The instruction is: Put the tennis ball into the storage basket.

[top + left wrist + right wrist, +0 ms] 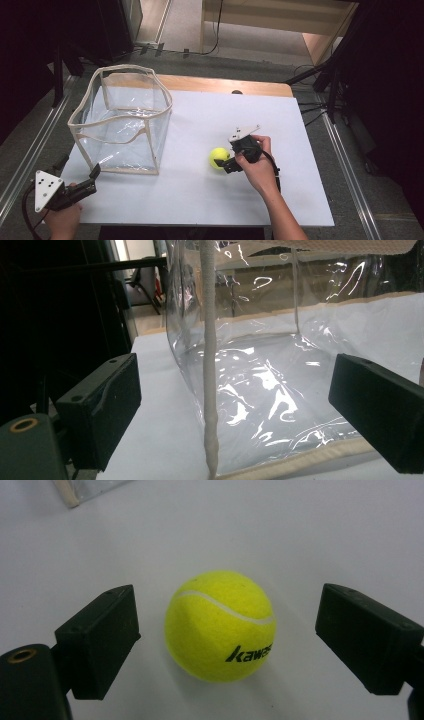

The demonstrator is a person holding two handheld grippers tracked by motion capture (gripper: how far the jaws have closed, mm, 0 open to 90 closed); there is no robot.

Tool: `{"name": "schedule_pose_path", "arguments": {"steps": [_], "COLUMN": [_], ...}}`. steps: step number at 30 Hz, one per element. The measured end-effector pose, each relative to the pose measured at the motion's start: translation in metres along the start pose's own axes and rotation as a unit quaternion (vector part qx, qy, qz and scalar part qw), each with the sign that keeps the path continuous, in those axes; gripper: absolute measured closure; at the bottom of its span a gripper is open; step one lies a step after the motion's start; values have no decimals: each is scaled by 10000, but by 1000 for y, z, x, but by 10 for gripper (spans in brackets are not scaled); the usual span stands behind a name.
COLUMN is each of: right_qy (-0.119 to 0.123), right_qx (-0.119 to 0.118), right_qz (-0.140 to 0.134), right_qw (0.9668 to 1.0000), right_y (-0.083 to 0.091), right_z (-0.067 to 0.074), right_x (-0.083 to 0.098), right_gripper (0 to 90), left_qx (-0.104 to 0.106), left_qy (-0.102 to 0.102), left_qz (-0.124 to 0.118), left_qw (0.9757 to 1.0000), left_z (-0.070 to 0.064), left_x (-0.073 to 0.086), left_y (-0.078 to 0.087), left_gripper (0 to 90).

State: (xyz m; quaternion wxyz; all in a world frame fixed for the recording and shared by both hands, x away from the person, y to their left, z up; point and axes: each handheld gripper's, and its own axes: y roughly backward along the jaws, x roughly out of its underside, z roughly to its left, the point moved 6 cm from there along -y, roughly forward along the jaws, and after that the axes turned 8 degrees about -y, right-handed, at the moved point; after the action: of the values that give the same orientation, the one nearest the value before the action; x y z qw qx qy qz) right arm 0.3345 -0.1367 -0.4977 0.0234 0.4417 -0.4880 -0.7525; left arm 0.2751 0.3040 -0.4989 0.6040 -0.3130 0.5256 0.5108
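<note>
A yellow tennis ball (218, 158) lies on the white table top (200, 200), right of centre. My right gripper (227, 161) reaches it from the right, its jaws standing on either side of the ball. In the right gripper view the ball (220, 625) sits between the two black jaws with a gap on each side, so the right gripper (227, 610) is open. At the table's front left corner, my left gripper (79, 167) is open and points at the clear plastic bin (80, 127). Its white corner seam (209, 390) rises between the jaws of the left gripper (232, 385), untouched.
The clear bin has a beige rim and stands open-topped at the table's left. A strip of wooden table edge (225, 85) shows at the back. Metal rails (30, 150) run along the floor on the left, and dark stands and cables (330, 85) are at the back right.
</note>
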Motion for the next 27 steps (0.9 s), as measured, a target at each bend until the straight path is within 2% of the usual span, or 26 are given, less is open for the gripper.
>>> {"name": "schedule_pose_path", "arguments": {"steps": [1, 10, 11, 14, 15, 23, 27], "right_qy": [-23, -38, 22, -41, -32, -10, 7], "right_qx": [-34, -64, -78, -58, -87, -110, -8], "right_qz": [128, 507, 615, 705, 814, 1118, 1236], "right_qw": [9999, 9987, 9981, 9975, 9966, 9937, 9923], "right_y": [-3, -13, -15, -17, -19, -26, -29], "right_z": [1, 2, 1, 1, 1, 2, -1], "right_x": [0, -1, -1, -1, -1, -2, -2], "right_gripper": [93, 93, 93, 93, 94, 94, 125], "left_qx": [1, 3, -2, 2, 2, 3, 3], "left_qy": [7, 11, 8, 13, 16, 15, 13], "left_qz": [1, -1, 13, 0, -5, -1, 0], "left_qw": [10000, 10000, 10000, 10000, 10000, 10000, 10000], "left_z": [0, 0, 0, 0, 0, 0, 0], "left_x": [0, 0, 0, 0, 0, 0, 0], "left_y": [0, 0, 0, 0, 0, 0, 0], "left_gripper": [69, 69, 69, 69, 69, 69, 69]}}
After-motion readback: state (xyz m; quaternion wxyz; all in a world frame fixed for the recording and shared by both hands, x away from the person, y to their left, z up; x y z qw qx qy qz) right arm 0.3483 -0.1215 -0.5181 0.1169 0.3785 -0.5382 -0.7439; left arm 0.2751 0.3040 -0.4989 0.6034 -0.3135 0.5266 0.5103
